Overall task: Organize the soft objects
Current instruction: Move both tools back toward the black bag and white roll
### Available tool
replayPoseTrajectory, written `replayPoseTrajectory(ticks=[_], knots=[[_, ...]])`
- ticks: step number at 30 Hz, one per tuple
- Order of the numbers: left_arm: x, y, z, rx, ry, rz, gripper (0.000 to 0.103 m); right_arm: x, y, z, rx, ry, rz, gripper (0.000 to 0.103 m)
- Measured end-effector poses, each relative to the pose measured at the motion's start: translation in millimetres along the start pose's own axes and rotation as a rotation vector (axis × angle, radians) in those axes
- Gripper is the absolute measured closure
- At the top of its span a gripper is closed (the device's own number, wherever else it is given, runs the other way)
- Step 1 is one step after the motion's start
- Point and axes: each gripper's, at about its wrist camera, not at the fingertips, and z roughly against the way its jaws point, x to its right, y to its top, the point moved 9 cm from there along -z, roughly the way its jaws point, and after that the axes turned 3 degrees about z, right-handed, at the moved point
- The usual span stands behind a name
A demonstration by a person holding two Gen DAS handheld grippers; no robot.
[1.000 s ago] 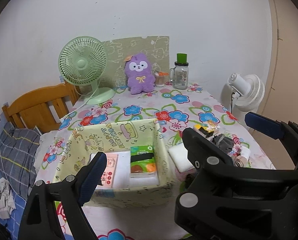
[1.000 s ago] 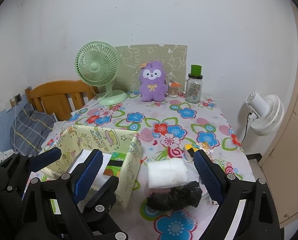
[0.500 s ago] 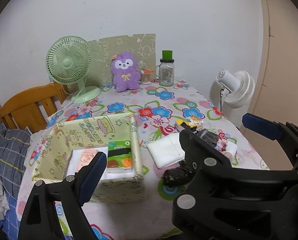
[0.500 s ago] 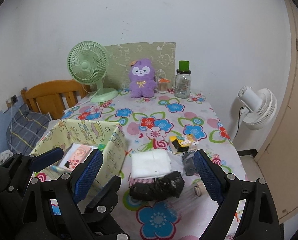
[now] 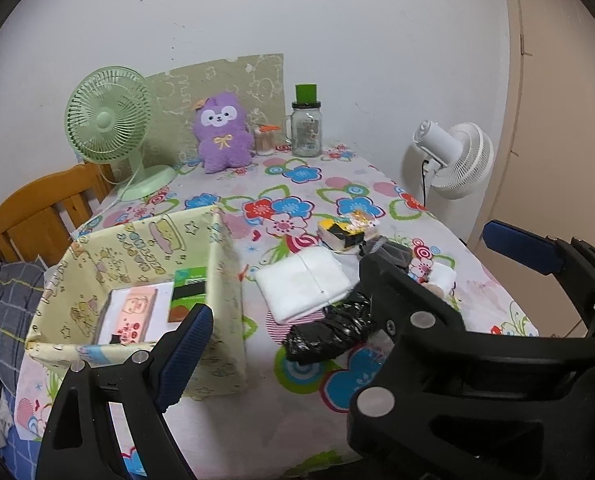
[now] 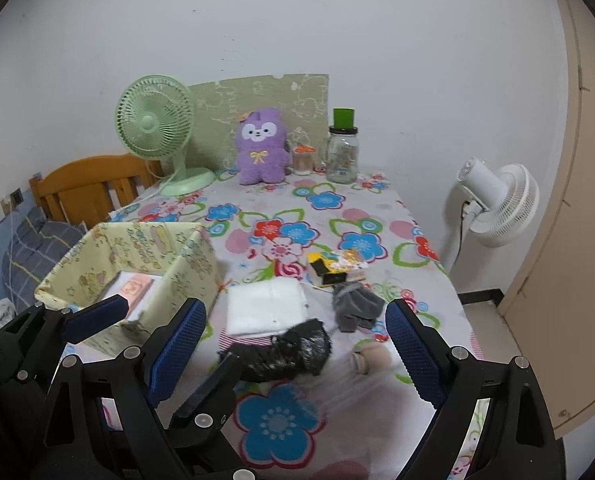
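Note:
A yellow fabric box (image 5: 217, 264) stands at the table's left with a pink tissue pack (image 5: 131, 312) and a green pack (image 5: 189, 284) inside. Right of it lie a white folded cloth (image 6: 267, 304), a black crumpled bag (image 6: 293, 350), a grey cloth (image 6: 355, 304), a yellow-black sponge (image 6: 333, 268) and a beige roll (image 6: 371, 358). My right gripper (image 6: 295, 348) hangs open above the black bag, touching nothing. My left gripper (image 5: 297, 356) is open too, beside the box's near corner; its right finger is hidden behind the right gripper. A purple plush (image 6: 261, 146) sits at the back.
A green desk fan (image 6: 155, 124), a glass jar with a green lid (image 6: 342, 152) and a small cup stand along the back wall. A white floor fan (image 6: 497, 204) is off the table's right edge. A wooden headboard (image 6: 89, 184) and plaid bedding lie left.
Both grippers have shifted to the right and a little lower. The box has slid leftward in both views and the black bag now sits between the right fingers. Jaws stay open.

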Motion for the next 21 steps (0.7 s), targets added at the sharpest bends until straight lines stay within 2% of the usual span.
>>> replayPoseTrajectory(ticks=[21], knots=[[35,-13,-47,-0.085,-0.043,-0.048,0.012,46,-33,-35,-0.089,-0.011,-0.09,0.02]])
